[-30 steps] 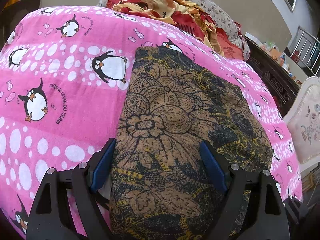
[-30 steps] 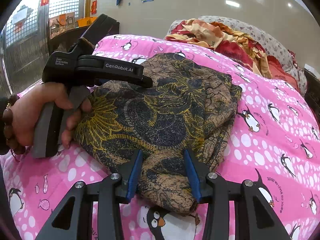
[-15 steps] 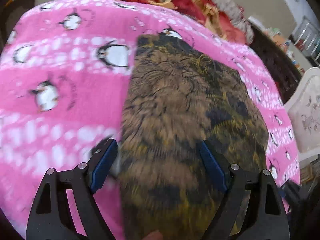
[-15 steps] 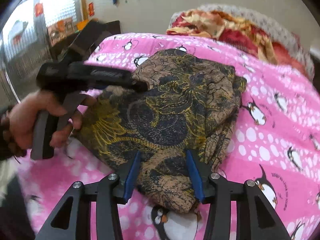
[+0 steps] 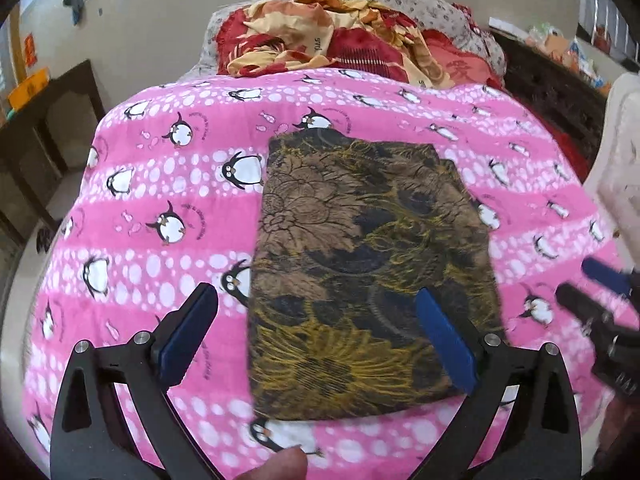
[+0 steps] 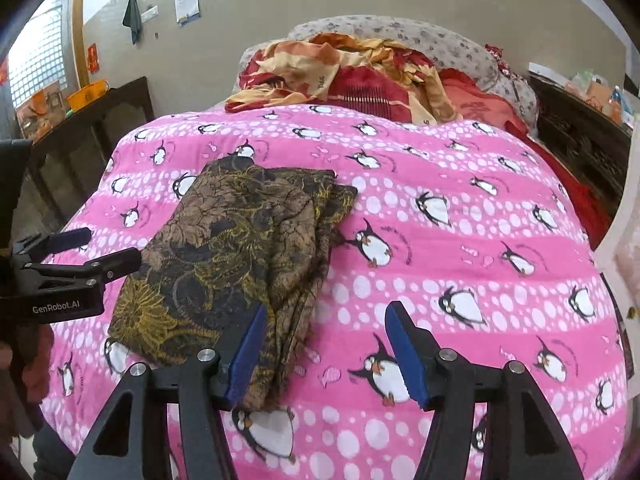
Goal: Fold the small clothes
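the brown and black flowery folded cloth (image 5: 372, 276) is lying long-ways straight ahead, below the wide-open left claw (image 5: 316, 340); the right claw (image 6: 324, 354), also opening and holding nothing, is hanging beside its right edge.

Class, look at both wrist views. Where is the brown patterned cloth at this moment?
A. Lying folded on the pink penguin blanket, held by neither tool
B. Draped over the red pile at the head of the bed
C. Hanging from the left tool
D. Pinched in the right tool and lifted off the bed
A: the cloth lies flat on the blanket, and both the left tool and the right tool stand open and clear of it.
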### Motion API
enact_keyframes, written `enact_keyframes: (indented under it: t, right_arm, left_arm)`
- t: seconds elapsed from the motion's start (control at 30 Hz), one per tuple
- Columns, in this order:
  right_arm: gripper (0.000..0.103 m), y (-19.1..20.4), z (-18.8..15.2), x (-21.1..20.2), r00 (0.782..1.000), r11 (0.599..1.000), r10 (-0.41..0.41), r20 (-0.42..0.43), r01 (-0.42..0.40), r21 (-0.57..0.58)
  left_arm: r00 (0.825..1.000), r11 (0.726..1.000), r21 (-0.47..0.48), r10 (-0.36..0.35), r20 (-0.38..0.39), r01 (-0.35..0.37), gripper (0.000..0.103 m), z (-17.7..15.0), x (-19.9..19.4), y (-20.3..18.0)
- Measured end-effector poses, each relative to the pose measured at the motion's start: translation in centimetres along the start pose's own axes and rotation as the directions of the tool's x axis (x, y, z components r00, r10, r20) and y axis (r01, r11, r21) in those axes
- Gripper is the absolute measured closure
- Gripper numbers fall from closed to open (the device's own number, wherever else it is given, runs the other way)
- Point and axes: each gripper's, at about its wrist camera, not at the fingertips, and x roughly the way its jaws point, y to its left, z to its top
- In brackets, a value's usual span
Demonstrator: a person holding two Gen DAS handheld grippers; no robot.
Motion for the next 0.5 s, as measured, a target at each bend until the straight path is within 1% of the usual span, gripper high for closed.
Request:
enact_keyframes:
  t: [0.07, 0.13, 0.17, 0.2, 0.27, 0.37, 0.5]
  right_arm:
    - [0.044, -0.2, -0.3, -0.5, 1.0, 1.0, 0.001, -0.006, -0.001, 0.008]
    - [0.044, -0.3, -0.5, -1.0, 1.0, 1.0, 0.0, -0.02, 0.0, 0.01]
    - [0.044, -0.2, -0.7, -1.2, 1.0, 1.0, -0.004, -0.024, 0.005, 0.012]
    - [0.044, -0.3, -0.9, -1.4, 1.0, 1.0, -0.008, -0.025, 0.009, 0.016]
    - [0.044, -0.4, -1.2, -1.9, 1.0, 1.0, -0.004, -0.027, 0.005, 0.024]
    - [0.043, -0.5, -1.5, -2.5, 1.0, 0.999, -0.01, -0.021, 0.011, 0.033]
    - [0.04, -0.8, -2.1, -2.2, 0.999, 0.999, -0.023, -0.039, 0.025, 0.045]
  left_arm:
    - [1.0, 1.0, -0.014, 0.017, -0.013, -0.017, 0.003, 0.2, -0.4, -0.5]
    - [1.0, 1.0, -0.007, 0.027, -0.004, -0.027, 0.003, 0.2, -0.8, -0.9]
    - [0.998, 0.998, 0.001, 0.058, -0.019, -0.058, 0.003, 0.2, -0.8, -1.2]
    - [0.998, 0.998, -0.004, 0.061, -0.032, -0.061, 0.003, 0.2, -0.8, -1.3]
    - [0.998, 0.999, -0.016, 0.041, -0.039, -0.042, 0.003, 0.1, -0.8, -1.2]
    - [0.998, 0.999, -0.029, 0.039, -0.057, -0.041, 0.003, -0.2, -0.6, -1.0]
    - [0.996, 0.998, -0.057, 0.029, -0.087, -0.034, 0.003, -0.8, -0.4, -0.6]
